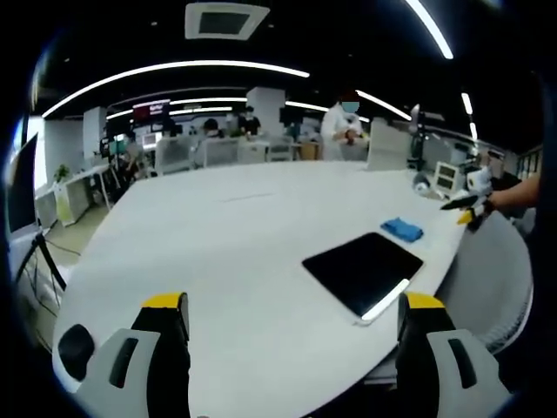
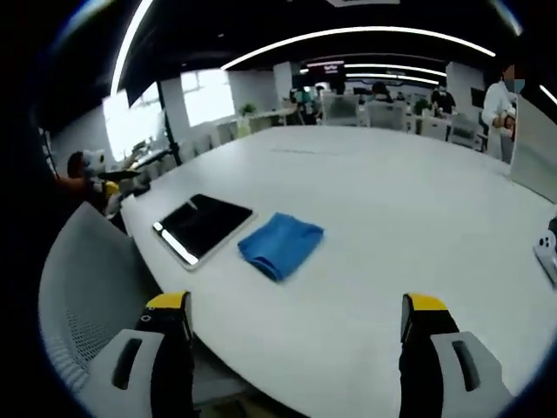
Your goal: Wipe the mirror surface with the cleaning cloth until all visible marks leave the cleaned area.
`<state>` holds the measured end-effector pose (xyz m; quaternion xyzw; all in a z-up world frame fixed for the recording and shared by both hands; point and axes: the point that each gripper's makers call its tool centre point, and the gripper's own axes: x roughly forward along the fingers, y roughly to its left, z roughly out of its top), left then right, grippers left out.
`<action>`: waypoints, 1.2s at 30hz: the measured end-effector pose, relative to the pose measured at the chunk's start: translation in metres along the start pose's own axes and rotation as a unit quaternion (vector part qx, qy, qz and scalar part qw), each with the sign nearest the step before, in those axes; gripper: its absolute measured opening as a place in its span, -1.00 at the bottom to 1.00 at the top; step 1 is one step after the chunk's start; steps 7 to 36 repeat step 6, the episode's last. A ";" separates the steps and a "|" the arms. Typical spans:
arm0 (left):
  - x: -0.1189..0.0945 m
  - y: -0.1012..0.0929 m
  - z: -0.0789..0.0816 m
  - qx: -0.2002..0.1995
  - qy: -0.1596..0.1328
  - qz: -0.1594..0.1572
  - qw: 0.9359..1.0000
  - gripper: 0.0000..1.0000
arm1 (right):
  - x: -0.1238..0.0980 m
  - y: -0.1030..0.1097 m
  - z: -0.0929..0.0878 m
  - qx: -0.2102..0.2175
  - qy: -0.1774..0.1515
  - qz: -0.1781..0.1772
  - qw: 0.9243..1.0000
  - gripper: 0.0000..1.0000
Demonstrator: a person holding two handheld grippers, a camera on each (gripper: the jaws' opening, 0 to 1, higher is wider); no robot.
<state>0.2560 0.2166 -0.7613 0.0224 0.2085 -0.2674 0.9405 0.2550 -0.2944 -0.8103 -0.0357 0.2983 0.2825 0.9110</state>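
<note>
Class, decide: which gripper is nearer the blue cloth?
Right. The cloth lies just ahead of the right gripper; from the left gripper it sits beyond the mirror.

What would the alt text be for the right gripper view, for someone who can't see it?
A folded blue cleaning cloth lies on a large white table just beside a dark rectangular mirror, both untouched. The right gripper hangs open above the table's near edge, with an office behind.

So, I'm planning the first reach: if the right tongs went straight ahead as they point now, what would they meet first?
Probably the bare white table. The open right tongs aim right of the blue cloth, which lies beside the dark mirror. Depth is hard to judge.
</note>
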 end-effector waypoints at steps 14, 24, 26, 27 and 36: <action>0.001 0.003 0.001 0.003 0.007 0.008 1.000 0.99 | 0.003 0.002 -0.002 0.011 0.003 0.000 1.000 1.00; 0.001 0.003 0.001 0.003 0.007 0.008 1.000 0.99 | 0.003 0.002 -0.002 0.011 0.003 0.000 1.000 1.00; 0.001 0.003 0.001 0.003 0.007 0.008 1.000 0.99 | 0.003 0.002 -0.002 0.011 0.003 0.000 1.000 1.00; 0.001 0.003 0.001 0.003 0.007 0.008 1.000 0.99 | 0.003 0.002 -0.002 0.011 0.003 0.000 1.000 1.00; 0.001 0.003 0.001 0.003 0.007 0.008 1.000 0.99 | 0.003 0.002 -0.002 0.011 0.003 0.000 1.000 1.00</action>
